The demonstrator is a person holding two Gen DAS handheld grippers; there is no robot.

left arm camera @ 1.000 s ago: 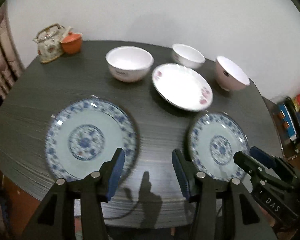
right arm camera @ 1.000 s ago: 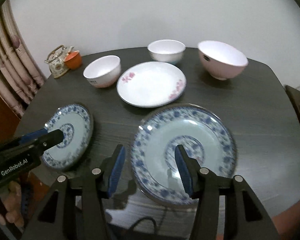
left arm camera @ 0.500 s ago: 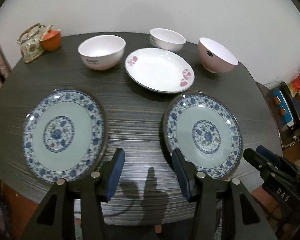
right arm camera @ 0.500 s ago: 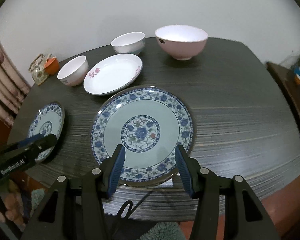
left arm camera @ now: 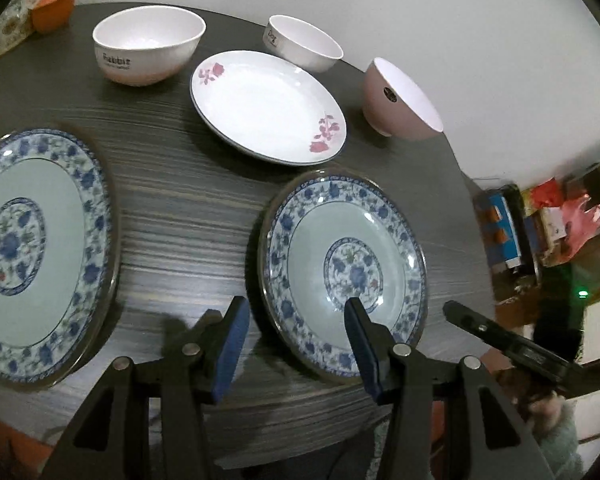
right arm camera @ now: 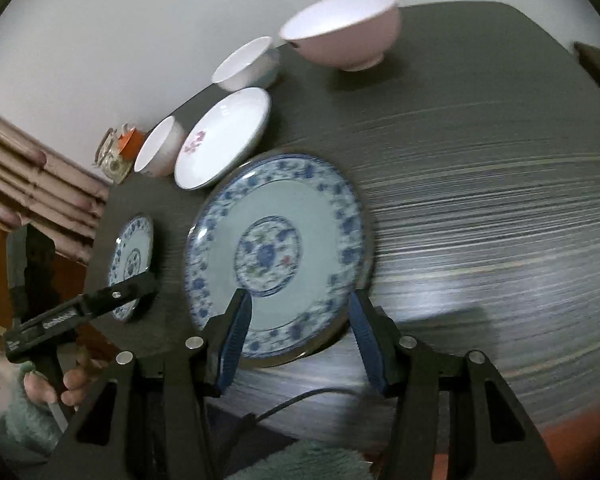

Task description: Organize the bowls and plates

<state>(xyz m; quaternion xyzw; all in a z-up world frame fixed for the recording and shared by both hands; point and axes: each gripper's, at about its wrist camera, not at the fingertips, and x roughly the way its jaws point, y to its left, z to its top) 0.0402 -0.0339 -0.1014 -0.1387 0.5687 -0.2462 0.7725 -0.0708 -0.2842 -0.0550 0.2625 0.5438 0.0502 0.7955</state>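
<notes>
Two blue-patterned plates lie on the dark table. My right gripper hangs over the near rim of the right one. Its jaws are closing, the rim shows between them, and the pads do not press on it. My left gripper is open and holds nothing, one pad over that same plate, the other over bare table. The left blue plate lies apart. Behind stand a white flowered plate, a white bowl, a small white bowl and a pink bowl.
A teapot and an orange cup stand at the table's far left corner. A cluttered shelf is beyond the right edge and curtains hang on the left. A person's hand holds the left gripper's handle.
Both grippers have sunk and tipped down toward the right blue plate. The right one swung right and rolled, so the plate's near rim now sits between its slightly narrower jaws.
</notes>
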